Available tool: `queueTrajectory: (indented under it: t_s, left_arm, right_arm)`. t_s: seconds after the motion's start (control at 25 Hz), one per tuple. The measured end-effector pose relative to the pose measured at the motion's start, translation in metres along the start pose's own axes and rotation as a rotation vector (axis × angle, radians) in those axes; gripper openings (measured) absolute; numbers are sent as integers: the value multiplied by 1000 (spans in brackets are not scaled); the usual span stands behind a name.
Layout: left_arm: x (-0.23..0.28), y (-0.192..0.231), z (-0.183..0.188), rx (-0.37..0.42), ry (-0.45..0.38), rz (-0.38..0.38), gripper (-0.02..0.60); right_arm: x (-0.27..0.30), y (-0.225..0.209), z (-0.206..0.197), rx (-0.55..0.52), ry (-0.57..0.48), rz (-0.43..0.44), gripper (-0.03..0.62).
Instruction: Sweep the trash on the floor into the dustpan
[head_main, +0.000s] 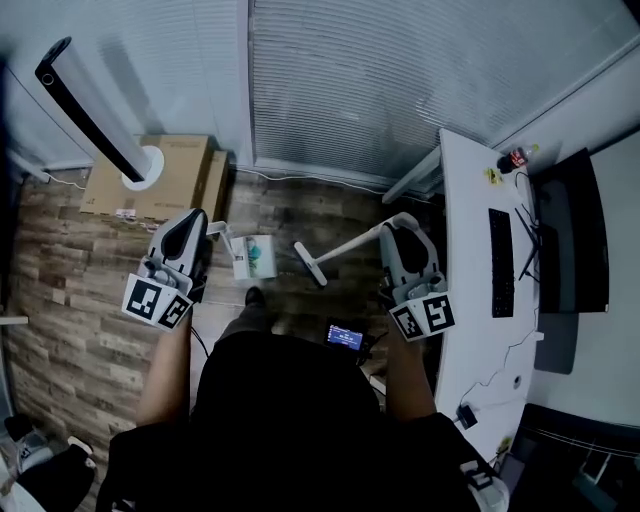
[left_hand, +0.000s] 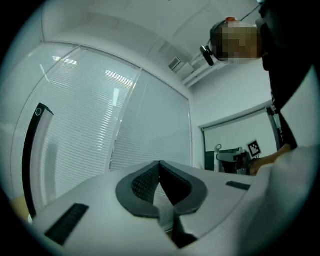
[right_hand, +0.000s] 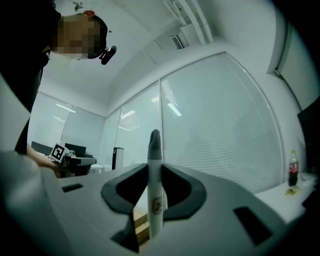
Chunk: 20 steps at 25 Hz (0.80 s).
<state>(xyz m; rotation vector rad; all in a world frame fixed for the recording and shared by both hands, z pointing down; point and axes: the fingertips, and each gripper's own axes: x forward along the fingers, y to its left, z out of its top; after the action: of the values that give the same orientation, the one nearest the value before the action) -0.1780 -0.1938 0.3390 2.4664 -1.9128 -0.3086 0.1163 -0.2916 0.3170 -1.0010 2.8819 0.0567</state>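
In the head view a small white dustpan (head_main: 255, 257) with teal scraps in it sits over the wood floor, just right of my left gripper (head_main: 198, 224). Its handle reaches toward that gripper's tip; contact cannot be told. In the left gripper view the left gripper (left_hand: 159, 164) points at the window blinds with its jaws shut and nothing clearly clamped between them. My right gripper (head_main: 405, 224) is shut on the white broom handle (head_main: 355, 240), with the broom head (head_main: 310, 265) low beside the dustpan. The handle (right_hand: 154, 150) stands upright between the right gripper's (right_hand: 155, 169) pads.
A cardboard box (head_main: 150, 175) and a tall black-and-white tower fan (head_main: 90, 115) stand at the back left. A white desk (head_main: 468, 270) at the right carries a keyboard (head_main: 500, 262), a monitor (head_main: 570, 235) and a cola bottle (head_main: 514, 157). Window blinds fill the far wall.
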Motion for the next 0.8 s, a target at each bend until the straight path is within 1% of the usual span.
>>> queueTrajectory:
  t_s: [0.08,0.2,0.36,0.48,0.64,0.72,0.8]
  left_arm:
    - [-15,-18,-3,-12,-9,17,-6]
    - [-39,-47,-11,-23,-13,37,-6]
    - [-71,-81,-24,-17,16,66,-6]
    - [-96,-95,-33,-30,51,93,-6]
    - [-133,-110,-38,-55,69,93,-6]
    - [-148,-113,-41,-44,94,93,-6]
    - [-160,-114,-43,-16,118,92,-6]
  right_arm:
    - [-19,6,-2,-18,10,15,94]
    - [-47,15,-9,-15,14,40,94]
    - [-81,25,-22,11,12,64,94]
    - [-99,37,-32,35,16,68,94]
    - [-120,55,-39,52,31,52,94]
    - [-129,67,-39,48,38,52,94]
    - [-136,76,-41,47,47,49,94]
